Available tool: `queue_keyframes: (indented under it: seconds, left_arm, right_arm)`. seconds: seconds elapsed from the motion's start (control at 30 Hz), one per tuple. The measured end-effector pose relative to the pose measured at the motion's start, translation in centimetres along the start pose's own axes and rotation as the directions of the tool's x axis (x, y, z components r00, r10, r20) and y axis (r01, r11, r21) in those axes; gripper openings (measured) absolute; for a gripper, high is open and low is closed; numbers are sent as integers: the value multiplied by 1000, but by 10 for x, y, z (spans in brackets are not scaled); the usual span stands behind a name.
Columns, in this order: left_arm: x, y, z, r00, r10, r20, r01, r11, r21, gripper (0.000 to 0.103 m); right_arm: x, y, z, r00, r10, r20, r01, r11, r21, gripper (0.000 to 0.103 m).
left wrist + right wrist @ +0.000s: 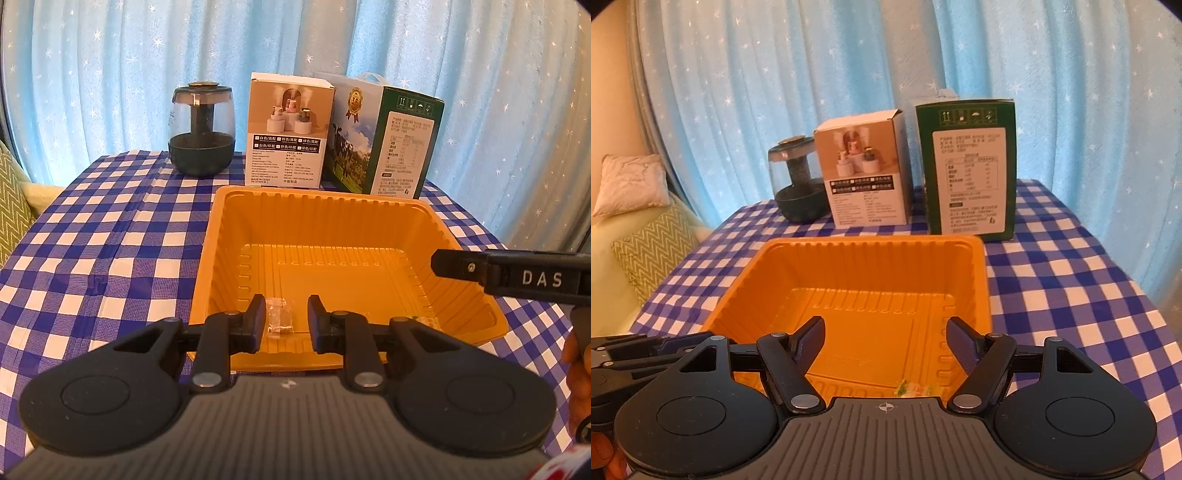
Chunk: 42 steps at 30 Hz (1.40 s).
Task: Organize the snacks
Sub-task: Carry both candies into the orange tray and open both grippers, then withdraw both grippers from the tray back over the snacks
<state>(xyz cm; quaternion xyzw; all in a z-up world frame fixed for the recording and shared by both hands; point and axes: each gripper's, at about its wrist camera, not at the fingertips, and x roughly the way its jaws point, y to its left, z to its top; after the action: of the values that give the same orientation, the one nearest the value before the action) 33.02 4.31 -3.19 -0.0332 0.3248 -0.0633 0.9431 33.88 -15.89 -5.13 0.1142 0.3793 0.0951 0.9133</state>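
An orange ribbed plastic tray (332, 197) (871, 242) sits on the blue-and-white checked tablecloth (110, 240). My left gripper (287, 318) hangs over the tray's near edge, its jaws a small way apart. A small clear snack packet (277, 316) shows in the gap, with space to the right finger, so no pad presses on it. My right gripper (886, 339) stands wide open above the tray with nothing between its fingers. Below it a colourful snack packet (910, 388) lies on the tray floor. One right finger (458, 266) reaches in over the tray's right rim.
At the back of the table stand a glass jar with a dark base (202, 129), a white product box (288, 129) and a green carton (391, 136). A blue star curtain (110, 74) hangs behind. Cushions (657, 254) lie off the table's left edge.
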Motion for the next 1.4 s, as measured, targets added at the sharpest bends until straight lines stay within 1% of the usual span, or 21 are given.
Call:
queue_keyframes:
  seconds: [0.23, 0.43, 0.53, 0.6, 0.73, 0.8, 0.9, 0.93, 1.0, 1.07, 1.2, 1.4]
  left_arm:
    - [-2, -2, -1, 1000, 2, 5, -2, 1000, 7, 22]
    - [-12, -12, -2, 1000, -4, 31, 3, 1000, 27, 28]
    - [-19, -19, -4, 999, -11, 46, 10, 999, 34, 33]
    - [-25, -22, -5, 998, -12, 54, 11, 999, 35, 41]
    - [-38, -23, -8, 997, -13, 71, 11, 999, 37, 48]
    - [-45, -23, -11, 997, -9, 78, 6, 999, 34, 54]
    - [-59, -22, -20, 997, -13, 80, 11, 1000, 23, 60]
    - [-64, -22, -22, 997, -14, 80, 12, 1000, 22, 62]
    - [-73, -22, -28, 996, -14, 84, 12, 1000, 21, 70]
    - [-81, -23, -35, 996, -15, 85, 13, 1000, 25, 73]
    - [-97, -26, -50, 997, -15, 72, 13, 999, 37, 77]
    - [-117, -23, -78, 999, -7, 39, 6, 1000, 24, 77]
  right_arm:
    - [-3, -5, 1, 1000, -16, 14, 16, 1000, 14, 72]
    - [-12, -5, 0, 999, -36, 37, 36, 999, -5, 72]
    - [-19, -5, -2, 998, -41, 51, 42, 999, -10, 72]
    - [-25, -5, -4, 997, -48, 60, 48, 999, -13, 72]
    - [-38, -11, -11, 995, -65, 70, 65, 998, 2, 72]
    - [-43, -14, -14, 995, -71, 66, 71, 997, 11, 72]
    - [-56, -16, -20, 994, -74, 76, 72, 997, 18, 72]
    - [-62, -16, -23, 994, -75, 80, 74, 997, 18, 72]
    - [-72, -16, -29, 994, -77, 84, 75, 997, 18, 72]
    - [-82, -15, -37, 993, -77, 84, 76, 997, 18, 72]
    - [-104, -13, -55, 994, -75, 86, 73, 997, 18, 72]
    - [-132, -15, -92, 996, -78, 48, 78, 997, 10, 72]
